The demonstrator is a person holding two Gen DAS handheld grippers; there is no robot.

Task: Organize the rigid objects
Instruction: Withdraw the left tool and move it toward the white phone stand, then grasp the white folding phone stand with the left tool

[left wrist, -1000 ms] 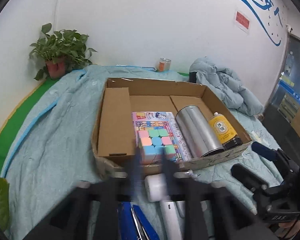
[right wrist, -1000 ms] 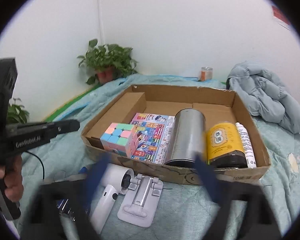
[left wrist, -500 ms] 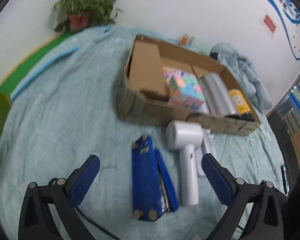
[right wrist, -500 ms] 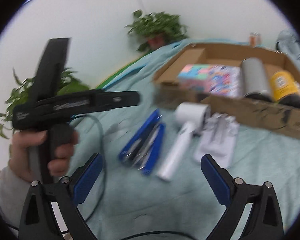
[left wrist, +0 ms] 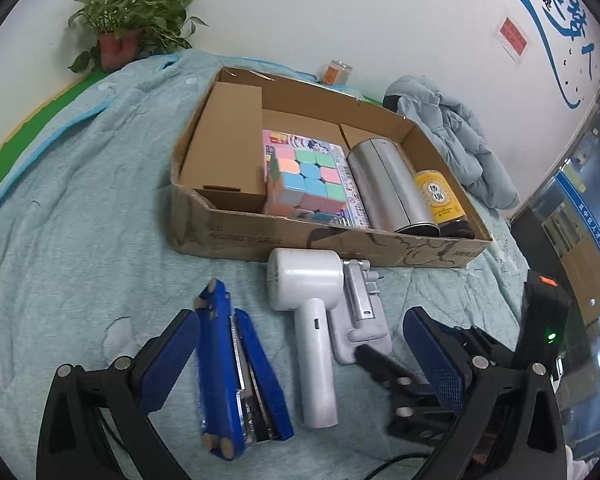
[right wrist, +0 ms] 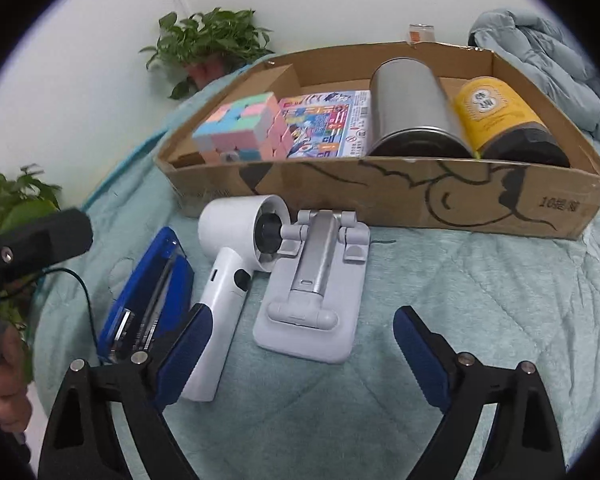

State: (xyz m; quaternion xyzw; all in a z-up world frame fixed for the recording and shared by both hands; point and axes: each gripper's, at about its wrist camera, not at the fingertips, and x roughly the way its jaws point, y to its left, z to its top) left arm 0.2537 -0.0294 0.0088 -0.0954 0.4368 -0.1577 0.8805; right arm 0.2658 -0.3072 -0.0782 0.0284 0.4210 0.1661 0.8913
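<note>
left gripper (left wrist: 296, 356): fingers wide, nothing held
right gripper (right wrist: 300, 356): fingers closing, nothing between yet
stand (right wrist: 314, 288): flat on the bed, beside the box (right wrist: 380, 196)
tip: probably best gripped across its base

Stapler (left wrist: 236, 376): blue with a silver metal core. Handheld fan (right wrist: 236, 264): white, black hub. Phone stand (right wrist: 312, 300): pale grey with a silver arm. Cardboard box (right wrist: 480, 200): brown, black line drawing on the front wall. Puzzle cube (right wrist: 240, 128): pastel pink, blue, green and orange squares. Canister (right wrist: 412, 108): silver. Bottle (right wrist: 496, 116): yellow label, dark contents. Quilt (right wrist: 460, 320): teal. Gripper pads (right wrist: 416, 356): blue on black arms.
</note>
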